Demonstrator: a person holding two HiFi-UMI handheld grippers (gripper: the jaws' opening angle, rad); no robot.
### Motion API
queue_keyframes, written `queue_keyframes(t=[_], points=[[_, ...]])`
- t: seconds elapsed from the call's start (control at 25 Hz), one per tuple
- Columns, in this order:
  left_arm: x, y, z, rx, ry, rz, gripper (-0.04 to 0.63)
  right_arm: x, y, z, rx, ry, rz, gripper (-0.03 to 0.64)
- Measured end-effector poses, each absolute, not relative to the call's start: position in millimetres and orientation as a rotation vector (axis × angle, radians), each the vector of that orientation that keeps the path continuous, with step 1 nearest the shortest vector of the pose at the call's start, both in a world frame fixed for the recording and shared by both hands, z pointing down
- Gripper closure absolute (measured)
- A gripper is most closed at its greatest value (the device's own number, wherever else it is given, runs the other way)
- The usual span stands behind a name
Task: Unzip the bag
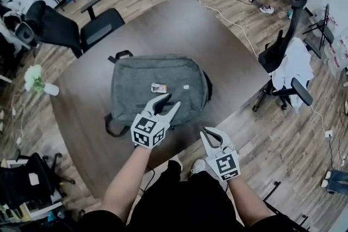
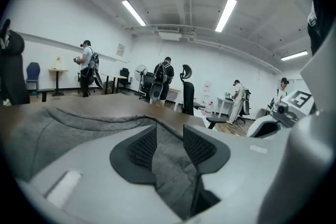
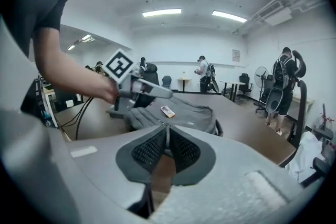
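A grey backpack (image 1: 157, 76) lies flat on the brown table (image 1: 228, 57), with a small tag (image 1: 159, 87) on its top and a black handle (image 1: 120, 55) at its far left. My left gripper (image 1: 169, 101) hovers over the bag's near edge. In the left gripper view its jaws (image 2: 169, 145) stand apart, with grey bag fabric (image 2: 63, 134) beneath them and nothing pinched. My right gripper (image 1: 208, 132) is off the bag, near the table's front right edge. In the right gripper view its pads (image 3: 167, 139) meet with nothing between them, and the bag (image 3: 184, 113) lies ahead.
A white flower vase (image 1: 35, 80) stands at the table's left edge. Black office chairs (image 1: 81, 27) crowd the far left and another chair (image 1: 283, 51) stands at the right. A white cable (image 1: 217, 11) runs across the wooden floor. People stand far off.
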State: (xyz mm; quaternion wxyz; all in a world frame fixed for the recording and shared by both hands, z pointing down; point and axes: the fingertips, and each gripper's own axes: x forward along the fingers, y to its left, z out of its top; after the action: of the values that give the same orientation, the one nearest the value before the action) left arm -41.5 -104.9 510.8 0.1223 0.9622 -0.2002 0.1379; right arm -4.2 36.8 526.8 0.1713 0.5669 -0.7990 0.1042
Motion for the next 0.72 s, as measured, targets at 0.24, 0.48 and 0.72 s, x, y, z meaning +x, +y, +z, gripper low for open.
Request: queue_keyframes(t=[0.24,0.48,0.72], points=[[-72,-46,483,2.873,-0.738,0.328,0.58,15,35,486,1.679,-2.329,0.224,0.614],[-76,5,485,2.858,-0.752,0.321,0.578,24,50,467,1.735,-2.349,0.176,0.614],[-83,31,468,2.873,-0.834,0.247,0.578,36,69,462,1.776,-2.325,0.102,0.615]])
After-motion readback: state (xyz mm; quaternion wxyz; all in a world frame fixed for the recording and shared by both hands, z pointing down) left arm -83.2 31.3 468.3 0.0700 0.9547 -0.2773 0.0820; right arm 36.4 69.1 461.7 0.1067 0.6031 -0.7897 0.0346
